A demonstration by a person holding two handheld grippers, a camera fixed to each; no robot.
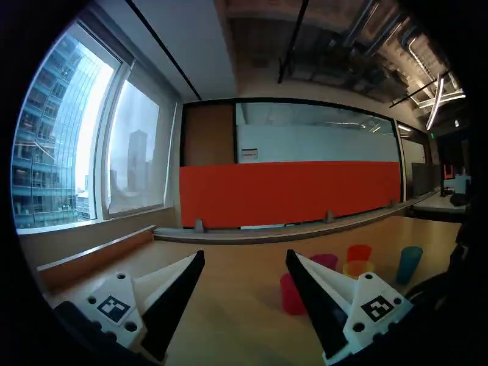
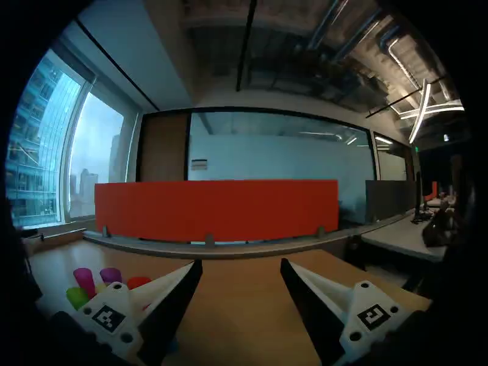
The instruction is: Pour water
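In the left gripper view my left gripper (image 1: 244,259) hangs open above the wooden table (image 1: 244,317), nothing between its fingers. Several plastic cups stand ahead to its right: a red cup (image 1: 291,294) partly behind the right finger, a magenta cup (image 1: 325,260), an orange cup (image 1: 358,252), a yellow-orange cup (image 1: 358,268) and a teal cup (image 1: 409,264). In the right gripper view my right gripper (image 2: 241,266) is open and empty too. Low on its left stand a pink cup (image 2: 84,282), a purple cup (image 2: 110,275), a green cup (image 2: 77,297) and a red cup (image 2: 138,282) by the left finger.
An orange partition (image 1: 287,192) with a grey rail runs along the table's far edge. Large windows (image 1: 79,152) line the left wall. Another desk (image 2: 405,235) with dark objects stands at the right. Bare wood lies straight ahead of both grippers.
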